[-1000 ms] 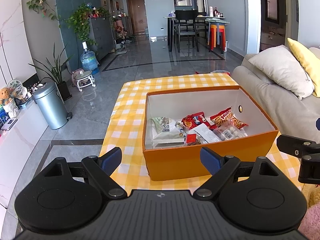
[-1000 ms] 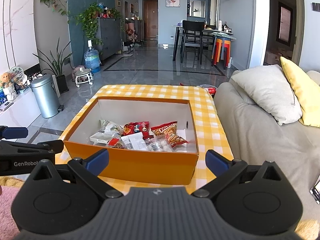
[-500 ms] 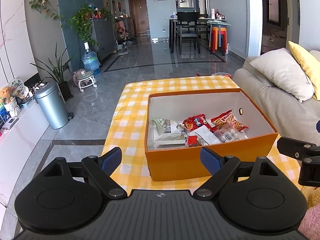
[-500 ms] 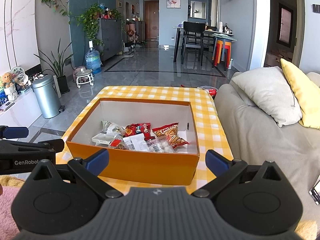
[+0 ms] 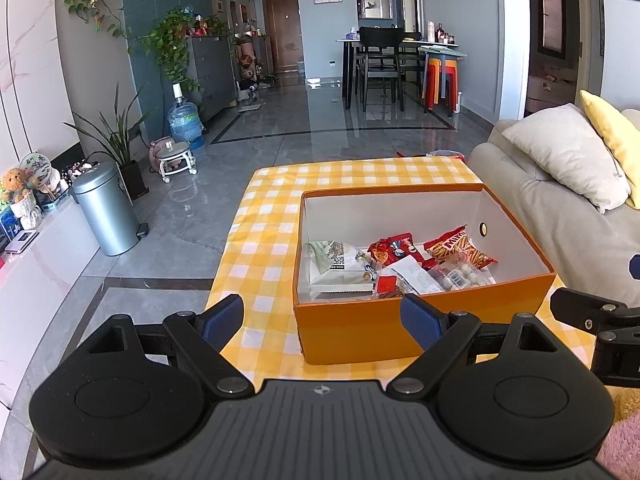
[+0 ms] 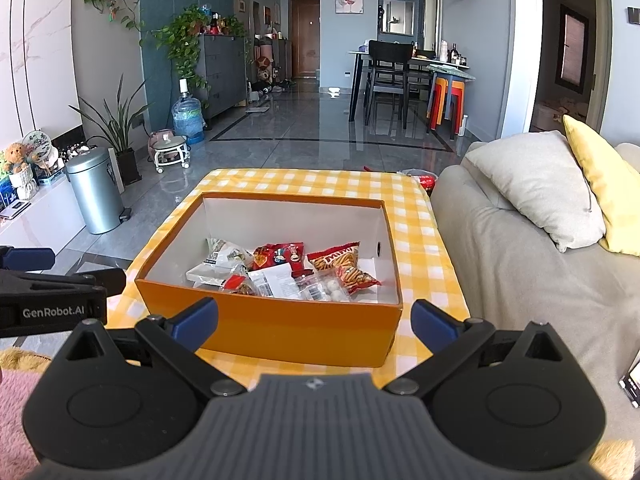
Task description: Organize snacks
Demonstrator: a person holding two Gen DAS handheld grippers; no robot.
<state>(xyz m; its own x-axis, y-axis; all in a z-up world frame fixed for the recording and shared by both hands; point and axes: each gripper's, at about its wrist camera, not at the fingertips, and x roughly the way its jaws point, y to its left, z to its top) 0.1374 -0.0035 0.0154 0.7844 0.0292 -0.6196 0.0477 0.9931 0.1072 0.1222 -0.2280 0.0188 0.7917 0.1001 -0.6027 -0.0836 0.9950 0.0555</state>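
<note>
An orange box (image 5: 360, 332) (image 6: 304, 330) with a white inside stands on the yellow checked tablecloth (image 5: 264, 236) (image 6: 416, 216). Inside lie several snack packets: a pale green-white bag (image 5: 336, 264) (image 6: 218, 262), a red packet (image 5: 394, 246) (image 6: 280, 256), an orange-red chips bag (image 5: 460, 246) (image 6: 344, 266) and a clear bag of white balls (image 5: 464, 276) (image 6: 324, 290). My left gripper (image 5: 322, 316) is open and empty, held in front of the box's near wall. My right gripper (image 6: 314, 320) is likewise open and empty, just short of the same wall.
A grey sofa (image 6: 520, 272) with a white pillow (image 6: 536, 184) and a yellow pillow (image 6: 600, 180) runs along the right. A metal bin (image 5: 106, 208) and potted plants (image 5: 116, 148) stand at the left. Dining table and chairs (image 5: 384, 64) are far back.
Both grippers have drawn back and risen slightly, so the box sits a little farther off. Both stay open; the snacks have not moved.
</note>
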